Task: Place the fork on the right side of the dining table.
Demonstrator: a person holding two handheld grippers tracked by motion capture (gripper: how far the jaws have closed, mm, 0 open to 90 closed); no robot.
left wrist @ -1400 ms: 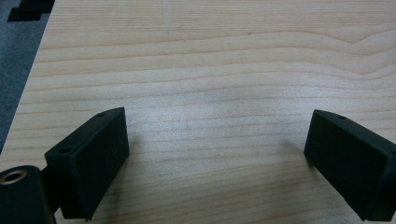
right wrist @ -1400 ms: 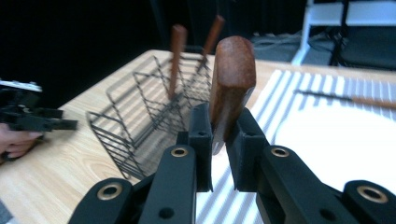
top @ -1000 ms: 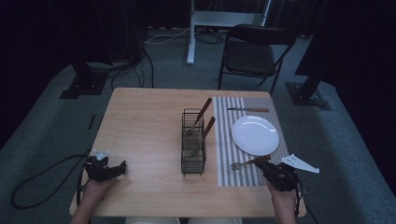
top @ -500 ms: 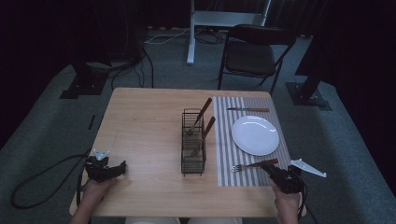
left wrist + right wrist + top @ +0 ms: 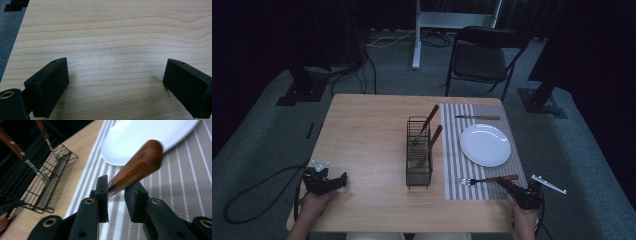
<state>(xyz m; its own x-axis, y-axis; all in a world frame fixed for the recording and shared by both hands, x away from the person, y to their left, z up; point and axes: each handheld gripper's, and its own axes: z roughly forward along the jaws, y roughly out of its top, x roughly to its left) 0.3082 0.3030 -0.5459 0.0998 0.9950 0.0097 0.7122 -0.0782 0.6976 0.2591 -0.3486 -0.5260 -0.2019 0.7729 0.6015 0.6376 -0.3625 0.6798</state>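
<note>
A fork [image 5: 484, 179] with a brown wooden handle lies across the near end of the striped placemat [image 5: 452, 150], tines to the left. My right gripper [image 5: 507, 184] sits at its handle end. In the right gripper view the handle [image 5: 140, 167] runs between the jaws of the right gripper [image 5: 116, 182], which have just been opening. It rests against one pad, with a gap to the other, so the gripper is open. My left gripper [image 5: 343, 179] rests at the table's near left corner. Its jaws [image 5: 116, 75] stand wide open over bare wood.
A black wire basket [image 5: 419, 150] at mid-table holds two wooden-handled utensils. A white plate [image 5: 485, 145] lies on the placemat, with a knife [image 5: 477, 117] beyond it. A black chair [image 5: 484, 55] stands behind the table.
My right gripper has come down and toward the near edge with the fork, which now lies on the placemat. The left gripper has stayed put.
</note>
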